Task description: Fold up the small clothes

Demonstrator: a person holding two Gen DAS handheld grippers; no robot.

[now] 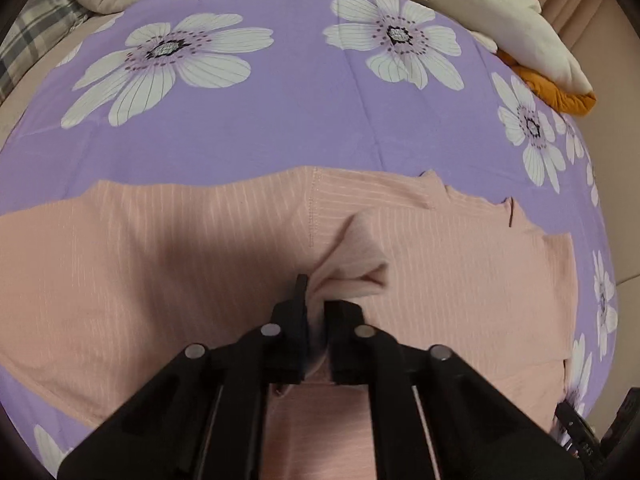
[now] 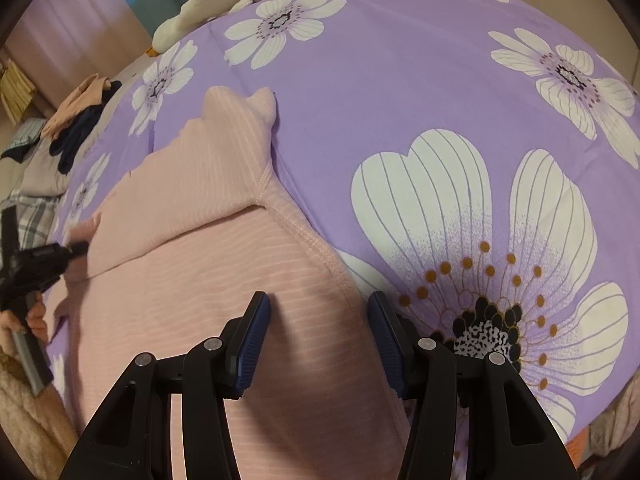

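A pink ribbed garment (image 1: 160, 264) lies spread on the purple flowered sheet (image 1: 280, 128). My left gripper (image 1: 314, 300) is shut on a bunched fold of the pink garment and holds it just above the rest of the cloth. In the right wrist view the same garment (image 2: 224, 280) shows with a sleeve folded over its body. My right gripper (image 2: 320, 320) is open and empty, low over the garment's stitched edge (image 2: 316, 244). The left gripper (image 2: 76, 248) shows at the far left of that view, pinching the pink cloth.
A white cloth (image 1: 480, 12) and an orange one (image 1: 560, 92) lie at the sheet's far right edge. A pile of pink and dark clothes (image 2: 80, 112) sits beyond the sheet's left edge. A plaid fabric (image 1: 36, 36) lies at the far left.
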